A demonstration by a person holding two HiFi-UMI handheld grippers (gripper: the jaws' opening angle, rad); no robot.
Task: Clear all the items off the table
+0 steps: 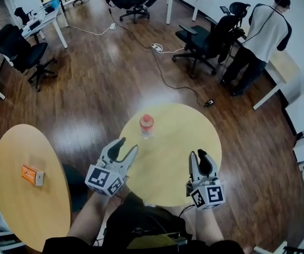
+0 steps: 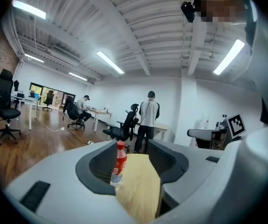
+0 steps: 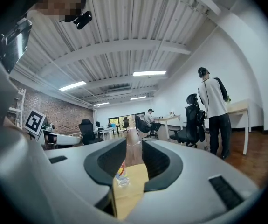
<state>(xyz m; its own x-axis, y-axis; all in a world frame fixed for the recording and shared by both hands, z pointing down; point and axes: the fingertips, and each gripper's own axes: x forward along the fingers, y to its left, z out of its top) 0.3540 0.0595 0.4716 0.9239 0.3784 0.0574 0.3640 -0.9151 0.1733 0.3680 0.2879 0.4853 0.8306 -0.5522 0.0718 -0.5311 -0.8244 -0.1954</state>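
Observation:
A clear bottle (image 1: 147, 125) with a red cap and red label stands upright on the far side of the round wooden table (image 1: 178, 142). My left gripper (image 1: 128, 145) hovers over the table's near left edge, jaws open and empty, pointing at the bottle. My right gripper (image 1: 197, 155) is over the near right part, its jaws a narrow gap apart with nothing between them. In the left gripper view the bottle (image 2: 119, 164) shows beyond the left jaw, well ahead of the gripper (image 2: 133, 160). The right gripper view shows the bottle (image 3: 120, 174) far ahead through the gap of the gripper (image 3: 134, 160).
A second round table (image 1: 14, 205) at the left carries an orange box (image 1: 31, 174). Office chairs (image 1: 204, 38) and desks stand on the wooden floor behind. A person (image 1: 263, 36) stands at the back right. A cable and power strip (image 1: 157, 47) lie on the floor.

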